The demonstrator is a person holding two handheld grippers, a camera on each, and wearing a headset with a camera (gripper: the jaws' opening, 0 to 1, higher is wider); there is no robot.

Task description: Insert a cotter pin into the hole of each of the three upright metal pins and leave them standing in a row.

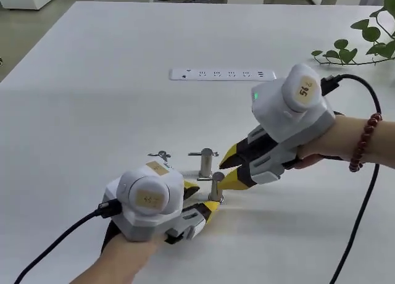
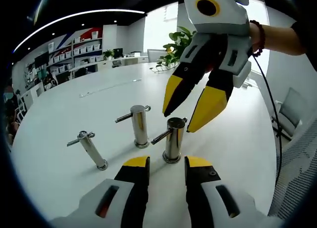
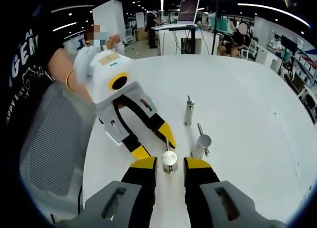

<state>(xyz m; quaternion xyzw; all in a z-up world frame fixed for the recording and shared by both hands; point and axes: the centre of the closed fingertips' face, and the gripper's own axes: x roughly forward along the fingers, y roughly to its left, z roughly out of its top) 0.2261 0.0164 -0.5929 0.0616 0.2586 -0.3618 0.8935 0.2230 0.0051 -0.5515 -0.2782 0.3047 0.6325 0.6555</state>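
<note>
As seen from the head, nearest at seven o'clock: white-and-grey left gripper (image 1: 202, 197) with yellow-tipped black jaws, held in a hand, jaws parted and clasping nothing. Just ahead of those tips, at six o'clock, nearest short upright silver metal pin (image 1: 216, 186) on the white tabletop (image 1: 92, 111), with a thin cotter pin (image 1: 205, 178) through its head, sticking out toward nine o'clock. In the left gripper view, same pin (image 2: 173, 141) at six o'clock just beyond the gap between the parted tips, untouched by either. At three o'clock of the head view, angled down toward it, matching right gripper (image 1: 231, 168), held in a hand with a dark red bead bracelet (image 1: 366, 142) on the wrist, jaws likewise apart, tips either side of that pin's head; in the right gripper view, pin top (image 3: 169, 161) at six o'clock, clear of both tips. Next out, second upright metal pin (image 1: 205, 163), cotter pin crosswise through its top. Further toward nine o'clock, third metal pin (image 1: 162, 155), partly hidden behind the left gripper's body, also carrying a cotter pin. Well beyond at twelve o'clock, long white power strip (image 1: 222, 74); at two o'clock, green leafy plant (image 1: 370, 37).
</note>
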